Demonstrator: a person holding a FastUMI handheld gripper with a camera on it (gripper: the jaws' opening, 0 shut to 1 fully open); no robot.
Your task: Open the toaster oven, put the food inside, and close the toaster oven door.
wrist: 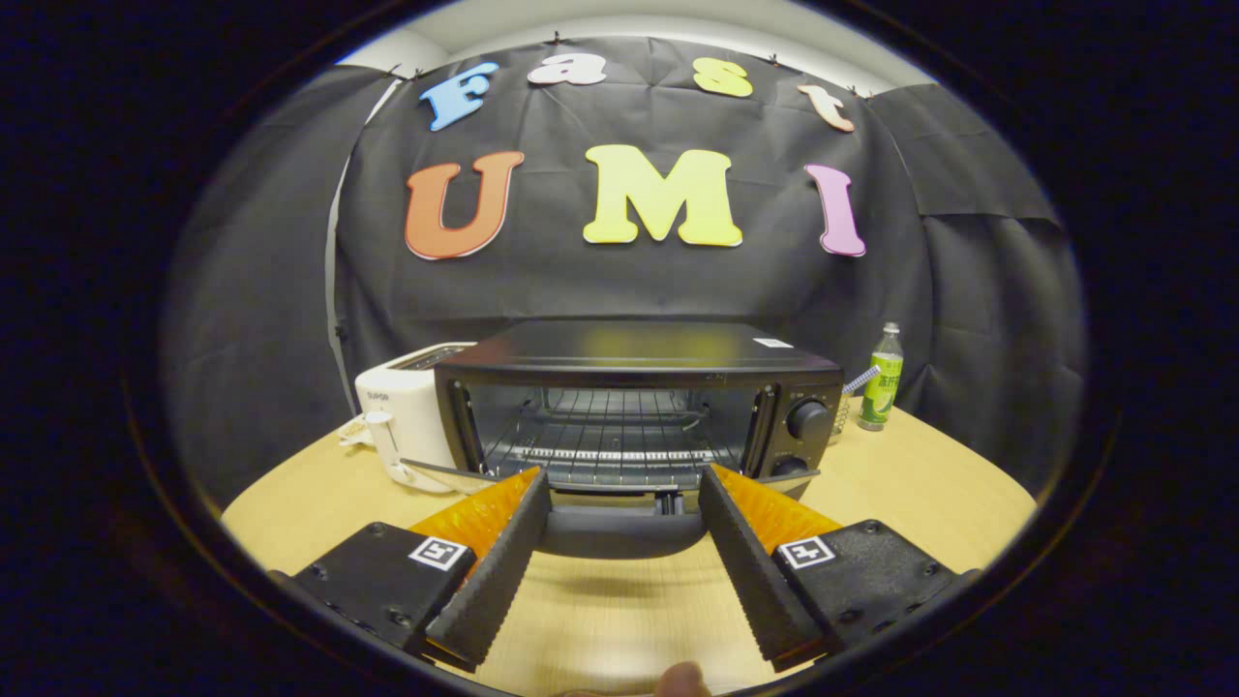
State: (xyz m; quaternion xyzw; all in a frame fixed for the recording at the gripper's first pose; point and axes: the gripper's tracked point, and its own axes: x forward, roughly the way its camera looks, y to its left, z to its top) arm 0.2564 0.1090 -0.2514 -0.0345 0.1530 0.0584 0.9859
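Toaster oven (pixel 639 407), boxy black metal, wire rack bared, beyond wide-spread claw (pixel 624 489)

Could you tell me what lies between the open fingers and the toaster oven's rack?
The lowered door of the toaster oven lies there, seen in the gripper view; the gripper holds nothing.

Black toaster oven (pixel 634 387) (silver wire rack inside); white toaster (pixel 402 411); green bottle (pixel 882 382); pale wood-grain table (pixel 920 484)

A staged recording booth, not a real kitchen: black cloth wall (pixel 619 281) draped and pinned behind a light wooden table (pixel 929 484). Kitchen props set out: toaster oven (pixel 634 407), white toaster (pixel 402 416), green bottle (pixel 882 379).
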